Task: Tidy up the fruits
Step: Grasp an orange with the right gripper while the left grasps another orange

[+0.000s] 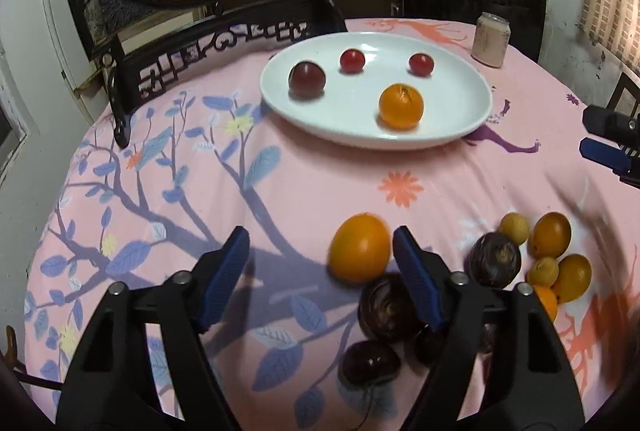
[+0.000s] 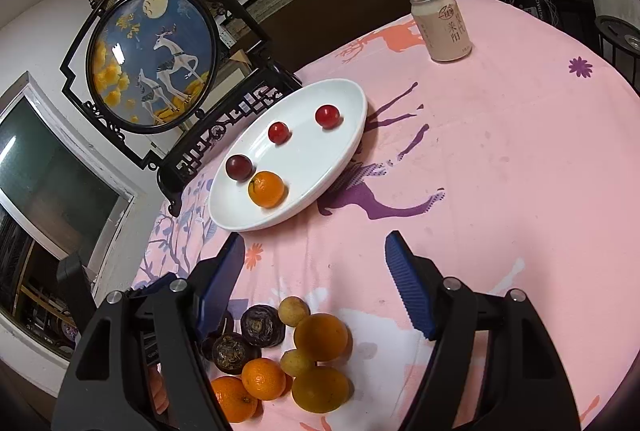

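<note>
Reading the can (image 2: pixel 441 27), you could make out only pale Chinese characters. Your left gripper (image 1: pixel 320 255) had jaws spread beside an orange (image 1: pixel 359 247), gripping nothing. Your right gripper (image 2: pixel 314 263) had jaws spread and empty.

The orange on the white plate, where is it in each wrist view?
Left wrist: the orange sits above centre, at the near right of the white plate.
Right wrist: the orange sits left of centre, beside the dark plum.
Shared landmark: drink can.

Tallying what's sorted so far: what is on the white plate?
The white plate holds one orange, one dark plum and two small red fruits. Whatever is under the plate is covered.
</note>
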A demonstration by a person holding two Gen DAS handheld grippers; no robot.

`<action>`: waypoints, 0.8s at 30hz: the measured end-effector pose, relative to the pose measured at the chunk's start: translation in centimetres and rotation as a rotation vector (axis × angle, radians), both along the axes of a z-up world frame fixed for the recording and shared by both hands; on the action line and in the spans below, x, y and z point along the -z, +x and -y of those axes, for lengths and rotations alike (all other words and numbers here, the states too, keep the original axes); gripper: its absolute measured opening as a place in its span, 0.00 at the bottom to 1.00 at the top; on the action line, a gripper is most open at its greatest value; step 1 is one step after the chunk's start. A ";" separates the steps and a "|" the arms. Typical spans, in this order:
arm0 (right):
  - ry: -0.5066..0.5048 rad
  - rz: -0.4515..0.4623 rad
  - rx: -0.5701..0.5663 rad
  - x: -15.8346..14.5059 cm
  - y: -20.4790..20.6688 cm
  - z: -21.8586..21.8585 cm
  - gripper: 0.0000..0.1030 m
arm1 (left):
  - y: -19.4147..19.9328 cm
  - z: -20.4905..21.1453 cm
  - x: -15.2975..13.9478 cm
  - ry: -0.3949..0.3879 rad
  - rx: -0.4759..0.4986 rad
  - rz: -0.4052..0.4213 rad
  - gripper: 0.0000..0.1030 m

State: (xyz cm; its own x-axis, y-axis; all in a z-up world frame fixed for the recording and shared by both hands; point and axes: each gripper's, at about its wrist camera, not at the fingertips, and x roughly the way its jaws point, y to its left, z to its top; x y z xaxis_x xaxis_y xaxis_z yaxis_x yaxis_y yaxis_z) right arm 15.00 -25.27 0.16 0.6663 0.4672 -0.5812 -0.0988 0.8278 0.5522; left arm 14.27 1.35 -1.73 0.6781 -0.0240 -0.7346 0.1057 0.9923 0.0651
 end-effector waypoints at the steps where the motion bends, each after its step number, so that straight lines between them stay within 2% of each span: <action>1: 0.000 0.003 -0.001 -0.1 0.0 0.0 0.71 | -0.1 -0.2 0.0 -0.009 -0.002 -0.001 0.73; 6: 0.003 0.001 -0.010 -0.1 -0.2 -0.2 0.71 | -0.2 0.6 0.7 -0.025 0.040 -0.022 0.69; 9: 0.008 -0.012 -0.017 0.1 -0.1 -0.3 0.71 | -0.2 1.6 1.4 0.005 0.068 -0.035 0.62; 12: -0.001 -0.026 -0.028 0.3 -0.3 -0.6 0.71 | 0.0 1.6 1.6 -0.020 0.073 -0.044 0.56; 14: -0.042 -0.043 -0.040 0.6 -0.7 -1.0 0.71 | 0.1 1.3 1.5 -0.042 0.066 -0.049 0.49; 16: -0.137 -0.057 -0.053 0.9 -1.2 -1.9 0.71 | 0.2 1.0 1.4 -0.045 0.051 -0.048 0.45; 18: -0.228 -0.064 -0.067 1.3 -1.7 -2.8 0.71 | 0.2 0.9 1.3 -0.051 0.044 -0.045 0.44; 20: -0.266 -0.074 -0.103 1.8 -2.2 -3.5 0.71 | 0.2 0.9 1.2 -0.046 0.042 -0.040 0.41; 22: -0.281 -0.071 -0.126 2.0 -2.4 -4.1 0.66 | 0.2 1.0 1.2 -0.049 0.049 -0.041 0.36; 24: -0.274 -0.077 -0.138 2.4 -2.4 -4.1 0.51 | 0.2 1.2 1.2 -0.044 0.051 -0.041 0.36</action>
